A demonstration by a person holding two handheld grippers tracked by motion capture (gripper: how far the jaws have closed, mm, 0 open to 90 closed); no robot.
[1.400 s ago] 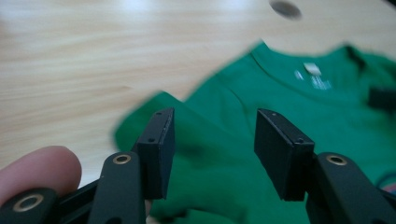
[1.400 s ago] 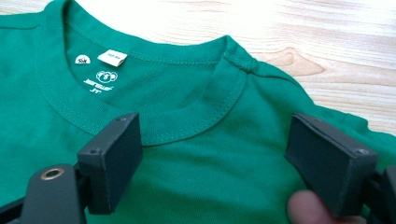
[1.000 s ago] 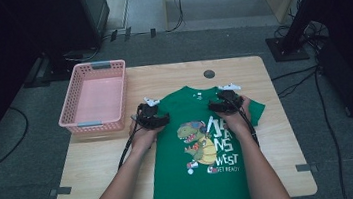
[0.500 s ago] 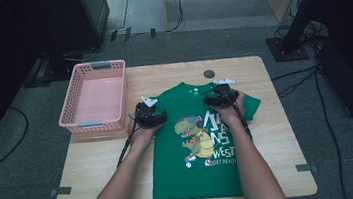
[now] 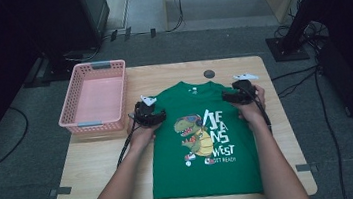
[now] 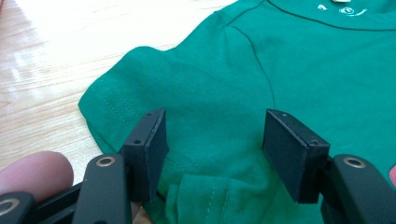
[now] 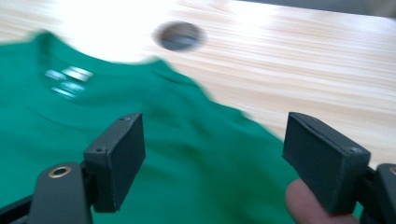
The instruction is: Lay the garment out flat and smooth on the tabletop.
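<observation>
A green T-shirt (image 5: 172, 170) with a dinosaur print lies flat, front up, on the wooden table (image 5: 96, 164). My left gripper (image 5: 149, 110) is at the shirt's left sleeve. In the left gripper view it (image 6: 212, 128) is open, jaws low over the sleeve of the T-shirt (image 6: 303, 56), where a small fold lies near the bottom edge. My right gripper (image 5: 236, 94) is at the right shoulder. The right gripper view shows it (image 7: 212, 137) open above the blurred T-shirt (image 7: 70, 121), nothing between the jaws.
A pink plastic basket (image 5: 94, 96) stands on the table's left rear part, close to my left gripper. A round grey cable hole (image 5: 209, 74) sits beyond the collar, seen again as the hole (image 7: 179, 36). Bare wood lies to both sides of the shirt.
The shirt has slid away from the person, its hem now on the table. My right gripper has moved right to the shoulder edge. The left gripper has hardly moved.
</observation>
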